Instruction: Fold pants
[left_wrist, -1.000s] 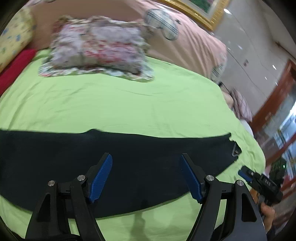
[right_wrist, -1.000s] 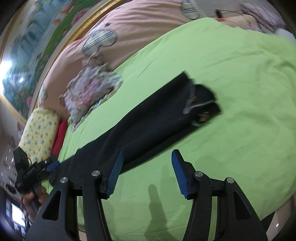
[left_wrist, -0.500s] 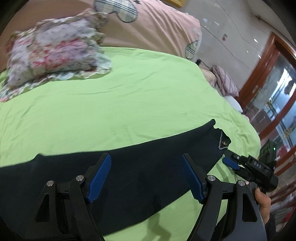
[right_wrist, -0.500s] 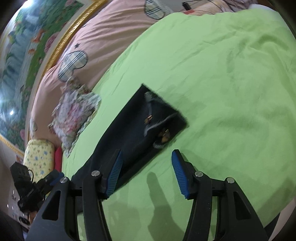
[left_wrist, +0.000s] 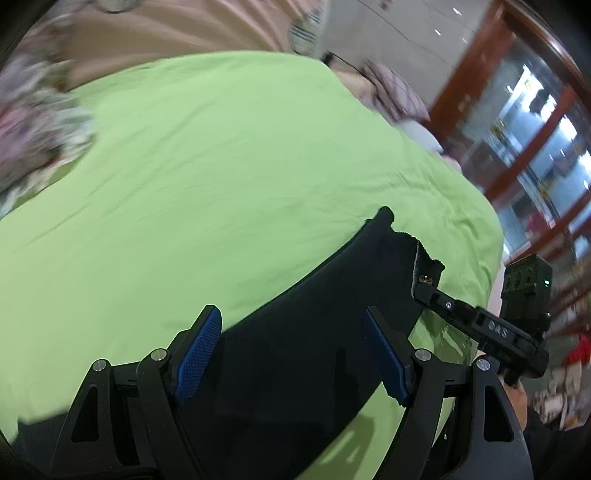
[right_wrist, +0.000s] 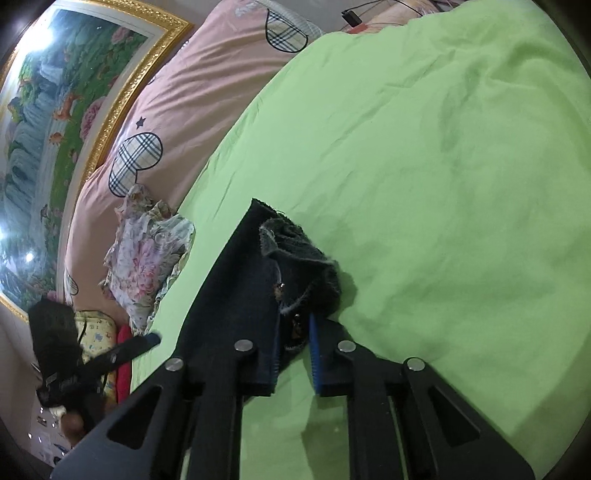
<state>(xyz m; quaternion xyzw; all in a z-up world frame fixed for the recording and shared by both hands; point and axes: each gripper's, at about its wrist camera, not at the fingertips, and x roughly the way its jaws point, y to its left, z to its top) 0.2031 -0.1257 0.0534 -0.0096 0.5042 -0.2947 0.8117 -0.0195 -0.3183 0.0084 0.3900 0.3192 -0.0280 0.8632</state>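
Bed: green sheet covers the whole surface ahead of both pairs of fingers, wrinkled lightly; in the left wrist view it is partly blurred.
Headboard side: pink bedding with plaid hearts runs beyond the sheet, and a gold-framed painting hangs past it, to the left of the right gripper's fingers.
Pillow: a floral pillow lies on the sheet left of the right fingers and beyond them; it appears as a blur far to the left in the left wrist view.
Pants: dark pants lie flat in a long band across the sheet, passing under and between the left fingers and ending at the waistband ahead and to their right.
Waistband: the waistband end sits bunched just ahead of the right fingertips, its lighter frayed edge and a metal button showing.
Left gripper: fingers spread wide, blue pads well apart, hovering over the pants with nothing between them gripped.
Right gripper: fingers drawn close to each other, blue pads pinching the near corner of the waistband fabric; in the left wrist view its tip meets the same corner.
Room: a wooden-framed glass door stands far to the right of the left fingers.
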